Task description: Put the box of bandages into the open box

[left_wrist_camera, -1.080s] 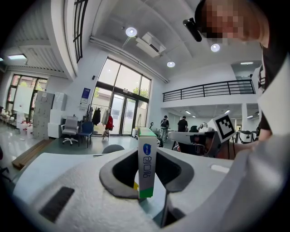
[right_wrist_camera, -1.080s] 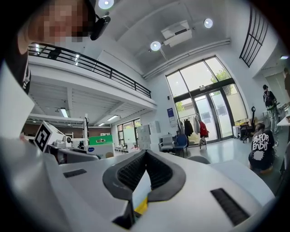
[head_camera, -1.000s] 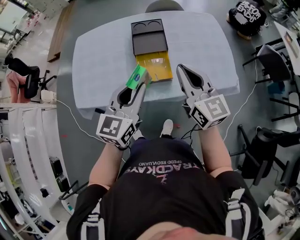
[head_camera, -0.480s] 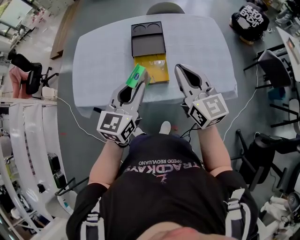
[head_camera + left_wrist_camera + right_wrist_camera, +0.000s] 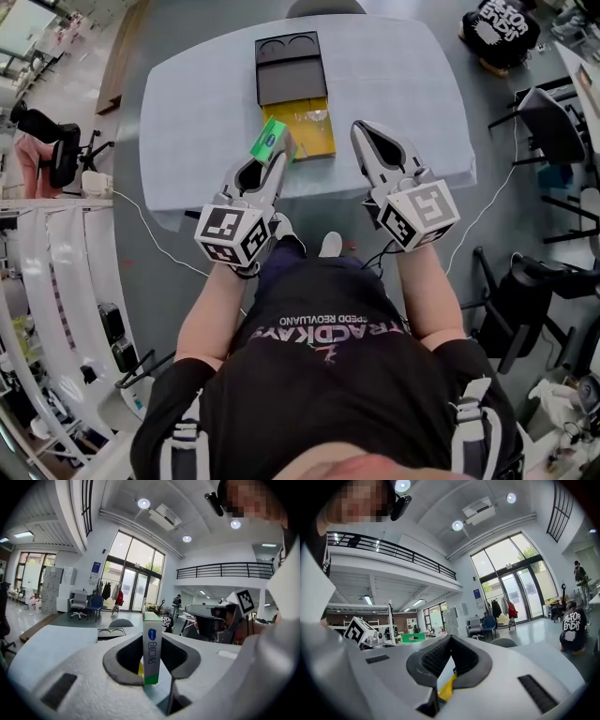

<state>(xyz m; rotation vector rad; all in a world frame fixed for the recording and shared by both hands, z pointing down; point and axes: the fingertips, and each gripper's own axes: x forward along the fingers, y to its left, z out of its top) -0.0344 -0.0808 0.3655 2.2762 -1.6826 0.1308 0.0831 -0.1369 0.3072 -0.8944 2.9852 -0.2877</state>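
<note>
The bandage box (image 5: 269, 141) is a slim green and white carton, and my left gripper (image 5: 273, 156) is shut on it above the table's near edge. In the left gripper view the bandage box (image 5: 151, 648) stands upright, pinched between the pads of the left gripper (image 5: 152, 670). Just ahead and to its right lies the open box (image 5: 307, 128) with a yellow inside, its black lid (image 5: 290, 67) folded back. My right gripper (image 5: 360, 129) hovers right of the open box with its jaws together and nothing in them. The right gripper (image 5: 450, 640) shows yellow through the gap below its tips.
A table (image 5: 197, 112) with a pale cloth carries the open box. A grey chair (image 5: 325, 7) stands at its far side, and black office chairs (image 5: 551, 122) stand to the right. Cables run on the floor under the table's near edge.
My left gripper has carried the bandage box a little forward, closer to the open box's near left corner. The right gripper has hardly moved.
</note>
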